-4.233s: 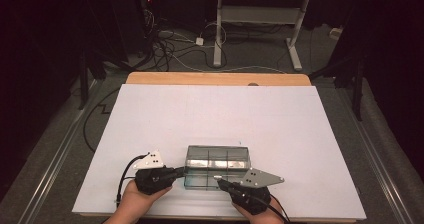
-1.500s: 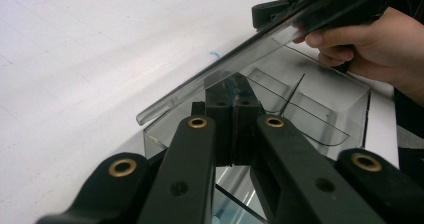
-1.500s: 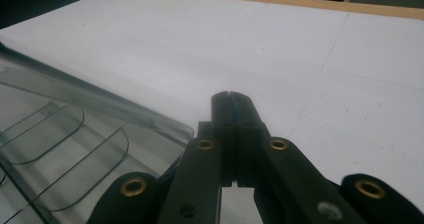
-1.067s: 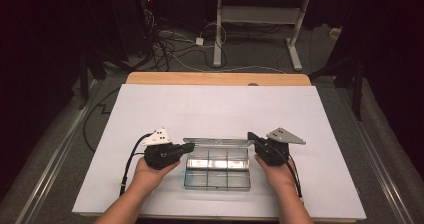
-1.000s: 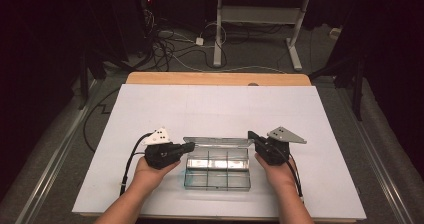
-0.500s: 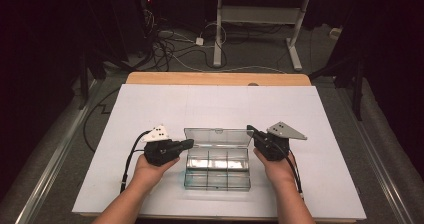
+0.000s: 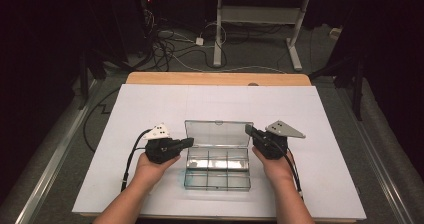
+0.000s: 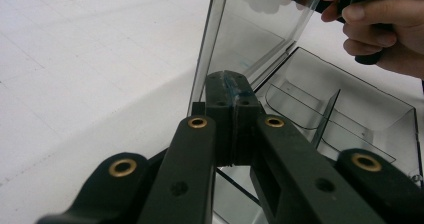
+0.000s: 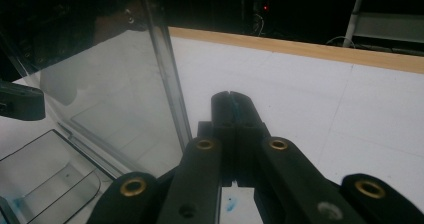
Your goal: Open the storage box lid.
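Standing near the front edge of the white surface (image 7: 150, 104), a clear plastic compartment box (image 7: 218, 169) rests with its lid (image 7: 218, 133) raised upright at the far side. Dividers split the tray into small cells. To the box's left, the left gripper (image 7: 186, 143) has its fingers pressed together with nothing between them, the tips at the lid's left edge. To the right, the right gripper (image 7: 248, 129) likewise has its fingers together and holding nothing, the tips just beside the lid's right edge. Whether either tip actually touches the lid cannot be told.
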